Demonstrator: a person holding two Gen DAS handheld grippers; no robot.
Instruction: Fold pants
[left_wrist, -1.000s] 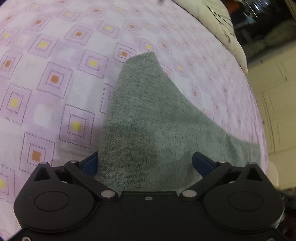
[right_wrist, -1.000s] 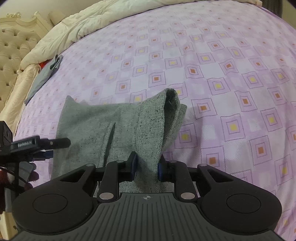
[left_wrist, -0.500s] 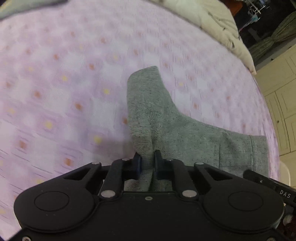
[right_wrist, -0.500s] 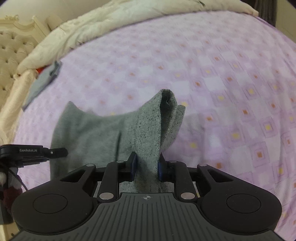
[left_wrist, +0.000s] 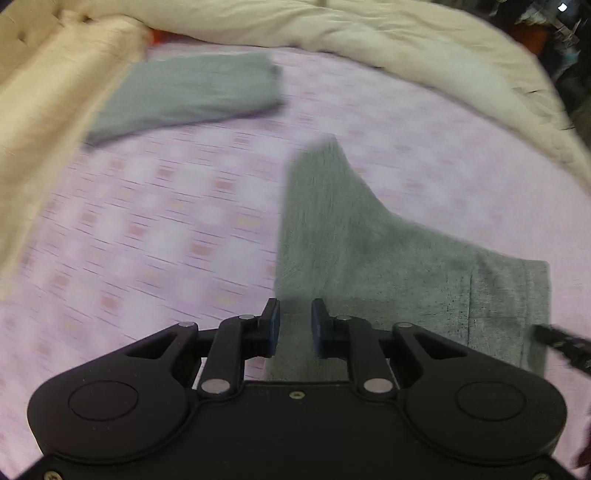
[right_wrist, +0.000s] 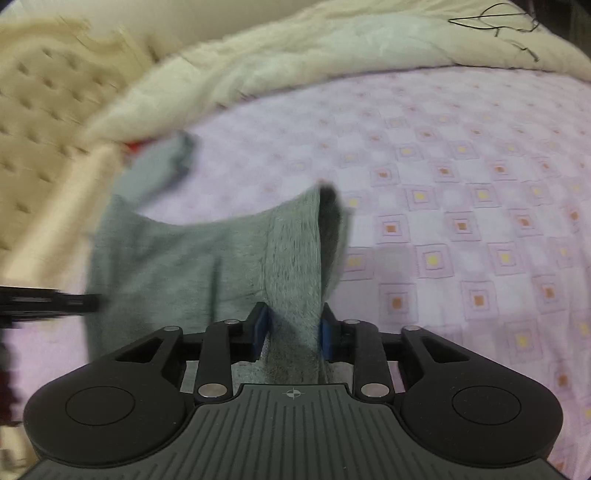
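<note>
1. The left gripper (left_wrist: 294, 324) points steeply down over the grey pants (left_wrist: 369, 254) on the lilac checked bedsheet (left_wrist: 147, 236); its jaws are opening, pads apart, fabric seen between them, contact unclear.
2. The right gripper (right_wrist: 293, 332) tilts down likewise, jaws opening, a raised fold of the pants (right_wrist: 291, 251) between the pads (right_wrist: 260, 326), which still touch it.
3. Right of the pants, open sheet (right_wrist: 461, 229) runs to the cream duvet (right_wrist: 332, 40).
4. Left of the pants, a blurred grey cloth (left_wrist: 192, 92) lies by the tufted headboard (right_wrist: 40, 110).

Grey pants (left_wrist: 354, 243) on lilac square-patterned sheet (left_wrist: 155, 236); cream quilt (left_wrist: 406, 40)
</note>
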